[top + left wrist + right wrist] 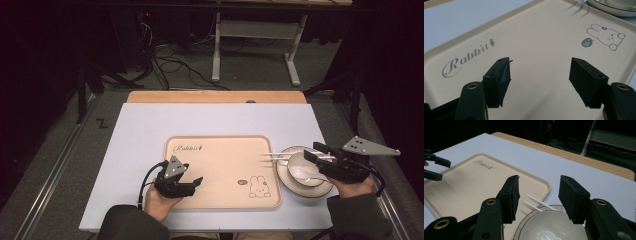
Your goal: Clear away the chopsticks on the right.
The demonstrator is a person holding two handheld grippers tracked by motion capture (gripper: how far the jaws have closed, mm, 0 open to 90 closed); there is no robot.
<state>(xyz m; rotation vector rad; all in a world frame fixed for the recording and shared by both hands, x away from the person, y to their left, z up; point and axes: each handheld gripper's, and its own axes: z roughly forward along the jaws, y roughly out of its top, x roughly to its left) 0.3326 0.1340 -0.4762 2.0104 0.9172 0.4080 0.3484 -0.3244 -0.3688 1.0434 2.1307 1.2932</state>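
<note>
Right gripper [320, 152], jaws apart and empty, hovers over bowl [302, 167]; lower squarely onto chopsticks [272, 156]. Left gripper [192, 181] is released above tray [220, 197].

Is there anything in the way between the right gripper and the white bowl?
Nothing visible is. The right gripper hangs open just above the bowl, with only air between them. The chopsticks lie across the plate rim on the tray side, beside the bowl, not over it.
</note>
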